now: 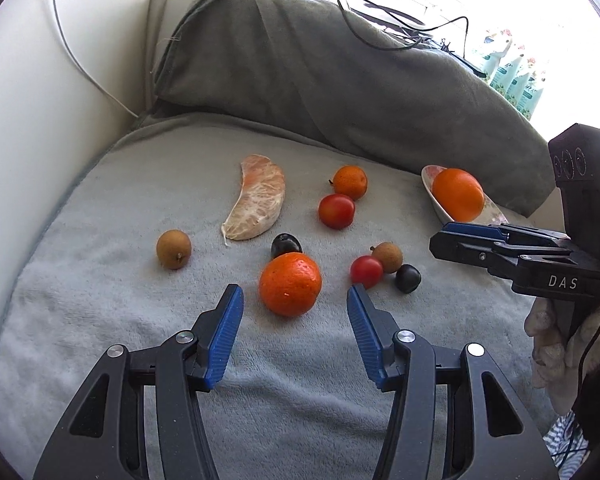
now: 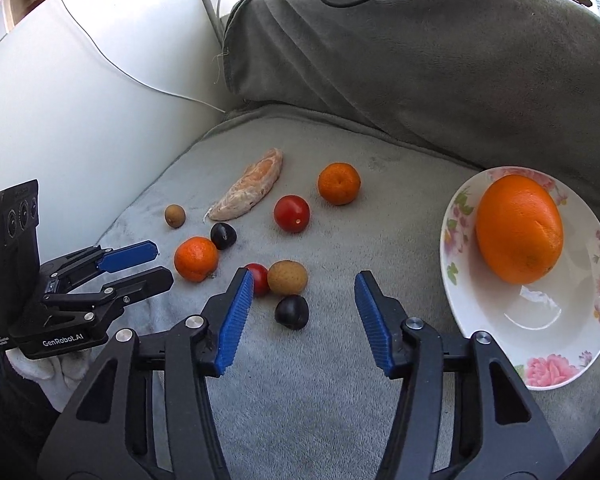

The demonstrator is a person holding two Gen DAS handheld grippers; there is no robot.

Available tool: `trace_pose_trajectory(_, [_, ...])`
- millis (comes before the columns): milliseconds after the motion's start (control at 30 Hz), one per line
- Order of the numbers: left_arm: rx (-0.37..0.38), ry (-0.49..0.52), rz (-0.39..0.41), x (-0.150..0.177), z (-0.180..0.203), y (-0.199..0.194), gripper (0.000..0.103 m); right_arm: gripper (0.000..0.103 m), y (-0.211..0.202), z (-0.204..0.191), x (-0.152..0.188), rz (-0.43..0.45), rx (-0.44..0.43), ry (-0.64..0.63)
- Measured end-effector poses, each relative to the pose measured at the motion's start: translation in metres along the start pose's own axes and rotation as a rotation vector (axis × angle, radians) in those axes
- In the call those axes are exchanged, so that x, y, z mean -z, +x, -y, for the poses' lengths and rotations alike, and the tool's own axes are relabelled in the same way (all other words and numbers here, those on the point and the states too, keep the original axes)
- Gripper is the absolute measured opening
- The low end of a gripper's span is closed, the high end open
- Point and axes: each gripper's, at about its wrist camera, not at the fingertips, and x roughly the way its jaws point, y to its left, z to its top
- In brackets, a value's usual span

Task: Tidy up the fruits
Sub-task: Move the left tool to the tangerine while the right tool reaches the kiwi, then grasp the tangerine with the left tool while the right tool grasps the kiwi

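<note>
My left hand-held gripper hangs over the grey blanket with its jaws apart and nothing between the pads; the nearest mandarin sits just ahead of the tips, almost centred in the gap. My right hand-held gripper is also apart and empty, its tips just short of a dark plum, with a brown longan and a red cherry tomato touching each other just beyond.

The flowered bowl lies to the right on the blanket, tilted, and already holds the big orange. Everything else is loose: a peeled pomelo segment, a second mandarin, another red tomato, a second longan off to the left, and a second dark plum touching the near mandarin from behind.

I judge the step in hand to be reaching for the next fruit. To do it well with the left, I should go forward and down until the pads straddle the mandarin at its widest, then close gently, as the soft blanket may let it roll. I must keep clear of the plum behind it.

Both grippers tilt steeply down towards the blanket, side by side, the right one's gloved hand visible at the left camera's edge.
</note>
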Motion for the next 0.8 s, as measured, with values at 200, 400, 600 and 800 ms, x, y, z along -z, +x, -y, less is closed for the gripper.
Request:
trace_pose_trajectory(200, [0.008, -0.009, -0.021, -0.001, -0.005, 0.009, 0.053, 0.050, 0.018, 0.002, -0.003, -0.039, -0.029, 0.007])
trace_pose_trajectory(400, [0.024, -0.026, -0.041, -0.002, -0.009, 0.015, 0.053, 0.046, 0.034, 0.008, -0.005, -0.063, -0.064, 0.031])
trace_pose_trajectory(600, [0.027, -0.026, -0.054, -0.005, -0.010, 0.021, 0.053, 0.042, 0.046, 0.012, -0.005, -0.089, -0.110, 0.053])
trace_pose_trajectory(800, [0.034, -0.033, -0.070, -0.006, -0.011, 0.028, 0.053, 0.033, 0.051, 0.013, -0.007, -0.100, -0.150, 0.070])
